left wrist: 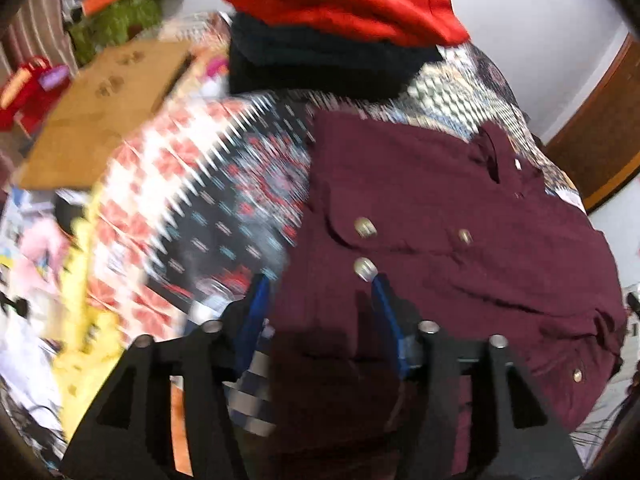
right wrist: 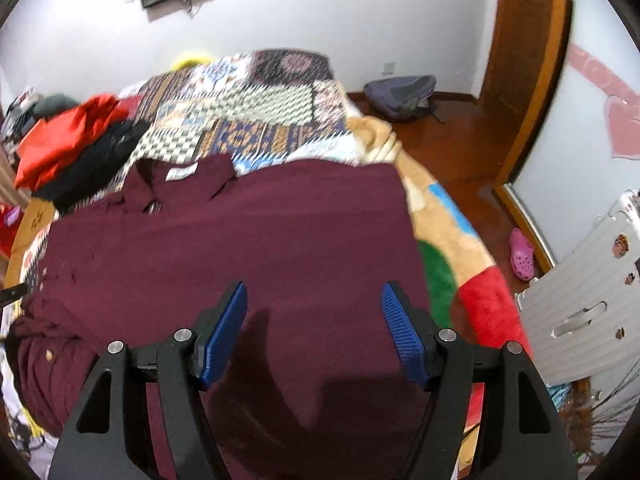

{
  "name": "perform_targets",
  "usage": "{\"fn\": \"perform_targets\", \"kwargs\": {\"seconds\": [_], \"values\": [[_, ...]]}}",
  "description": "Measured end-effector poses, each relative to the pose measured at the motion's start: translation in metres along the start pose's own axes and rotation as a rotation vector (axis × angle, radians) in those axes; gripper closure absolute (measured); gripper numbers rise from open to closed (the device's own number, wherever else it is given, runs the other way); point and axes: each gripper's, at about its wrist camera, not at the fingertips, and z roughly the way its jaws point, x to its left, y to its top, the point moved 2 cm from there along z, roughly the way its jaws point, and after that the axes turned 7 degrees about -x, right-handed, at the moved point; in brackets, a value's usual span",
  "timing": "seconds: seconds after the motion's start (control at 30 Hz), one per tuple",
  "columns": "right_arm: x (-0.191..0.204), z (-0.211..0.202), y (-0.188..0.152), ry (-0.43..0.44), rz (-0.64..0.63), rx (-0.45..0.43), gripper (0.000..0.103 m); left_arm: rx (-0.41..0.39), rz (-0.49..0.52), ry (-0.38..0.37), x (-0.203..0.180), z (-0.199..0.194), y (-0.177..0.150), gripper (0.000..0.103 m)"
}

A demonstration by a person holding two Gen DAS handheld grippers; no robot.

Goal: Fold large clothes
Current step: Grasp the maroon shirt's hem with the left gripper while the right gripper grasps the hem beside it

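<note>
Maroon button-up shirt (right wrist: 248, 240), spread flat on bed

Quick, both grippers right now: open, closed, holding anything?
Left gripper: open, empty, above the maroon shirt.
Right gripper: open, empty, above the same shirt.

Clothes stack (left wrist: 332, 28) beyond shirt (left wrist: 440, 220); patterned bedcover (left wrist: 208, 200) clear.

Maroon shirt (right wrist: 248, 240); patchwork bedspread (right wrist: 248, 120); red garment (left wrist: 340, 0).
</note>
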Motion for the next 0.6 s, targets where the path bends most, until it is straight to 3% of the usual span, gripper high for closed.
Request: {"fn": "perform_targets", "kwargs": {"seconds": [0.27,0.6], "values": [[-0.027,0.004,0.023,-0.022,0.068,-0.03,0.037,-0.059,-0.044,-0.019,0.016,-0.008,0.044,0.041],[-0.065,0.049,0.036,0.007,0.194,0.064,0.037,0.084,-0.06,-0.081,-0.001,0.073,0.06,0.041]]}}
